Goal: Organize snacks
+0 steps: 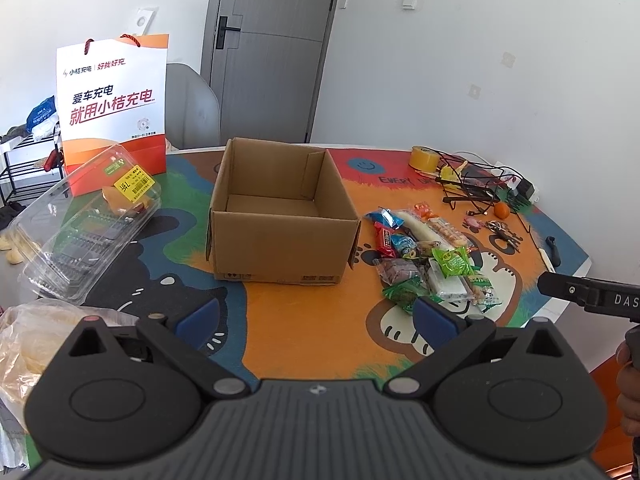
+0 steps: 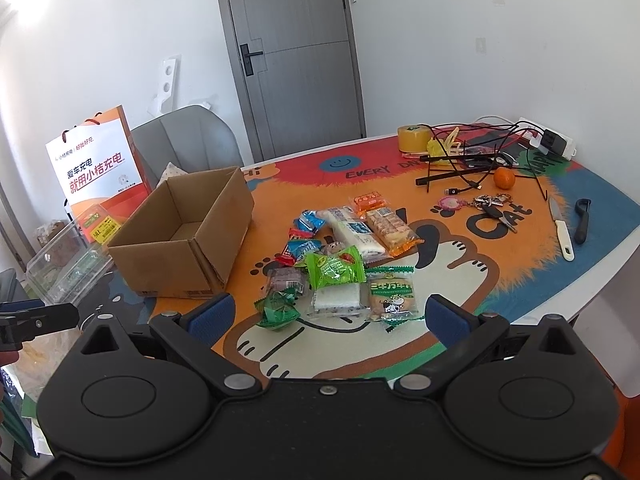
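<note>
The snack packets [image 2: 344,256] lay in a loose heap on the desk [image 2: 460,280], just right of the open, empty cardboard box [image 2: 188,236]. The heap ran lengthwise away from the right gripper [image 2: 328,312], which hung directly before it, jaws spread wide and holding nothing. The left gripper [image 1: 316,316], likewise wide open and empty, faced the box instead, so the right one was nearer. Overlapping wrappers hid the lower packets; most labels were illegible.

White walls [image 1: 480,40], grey door [image 1: 272,40], grey chair [image 2: 188,140], bright daylight
</note>
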A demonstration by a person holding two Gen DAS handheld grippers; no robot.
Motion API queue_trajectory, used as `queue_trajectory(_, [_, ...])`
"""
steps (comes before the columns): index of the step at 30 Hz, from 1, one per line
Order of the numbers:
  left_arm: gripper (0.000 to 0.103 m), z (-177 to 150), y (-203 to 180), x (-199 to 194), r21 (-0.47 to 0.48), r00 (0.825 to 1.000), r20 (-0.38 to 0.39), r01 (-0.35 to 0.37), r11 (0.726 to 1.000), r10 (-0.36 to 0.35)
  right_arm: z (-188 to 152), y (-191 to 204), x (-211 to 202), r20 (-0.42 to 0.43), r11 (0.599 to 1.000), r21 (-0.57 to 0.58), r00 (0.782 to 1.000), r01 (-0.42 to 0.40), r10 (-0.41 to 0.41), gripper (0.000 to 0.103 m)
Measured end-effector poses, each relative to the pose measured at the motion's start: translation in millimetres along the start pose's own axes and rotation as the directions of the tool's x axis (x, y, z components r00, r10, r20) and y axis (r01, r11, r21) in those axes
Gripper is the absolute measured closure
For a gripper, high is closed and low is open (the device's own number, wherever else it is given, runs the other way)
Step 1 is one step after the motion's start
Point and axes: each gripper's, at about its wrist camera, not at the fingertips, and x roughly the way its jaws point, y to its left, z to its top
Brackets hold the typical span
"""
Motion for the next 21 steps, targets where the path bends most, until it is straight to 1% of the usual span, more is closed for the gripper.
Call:
queue_trajectory(9, [0.001, -0.9, -1.1, -0.2, 0.006, 1.0, 0.024, 0.0, 1.0, 0.0, 0.6, -0.9, -1.0, 0.006, 1.0, -0.002, 1.0, 0.002, -0.002, 0.0])
queue_trajectory(10, [0.001, -0.4, -0.8, 0.5, 0.01, 1.0, 0.006, -0.006, 1.0, 0.006, 0.5, -1.2, -1.0, 0.006, 1.0, -0.001, 1.0, 0.001, -0.001, 0.0])
queue_trajectory(12, [0.001, -0.6, -0.6, 0.6, 0.006, 1.0, 0.006, -0.005, 1.0, 0.005, 0.6, -0.8, -1.0, 0.005, 1.0, -0.001, 1.0, 0.004, -0.004, 0.0])
queue_trajectory(16, [0.001, -0.9, -0.6, -0.5, 0.005, 0.999, 0.045, 0.008, 1.0, -0.008, 0.7, -0.8, -0.6, 0.004, 1.0, -0.002, 1.0, 0.006, -0.006, 0.0])
queue_trajectory(18, [0.001, -0.6, -1.2, 0.5, 0.006, 0.999, 0.043, 0.004, 1.0, -0.005, 0.9, -1.0, -0.5, 0.005, 1.0, -0.003, 1.0, 0.007, -0.007, 0.0])
queue_trajectory(21, [0.001, -0.3, -3.0, 4.6, 0.01, 1.0, 0.012, -0.003, 1.0, 0.003, 0.0, -3.1, 1.1, 0.007, 1.0, 0.004, 1.0, 0.008, -0.008, 0.0])
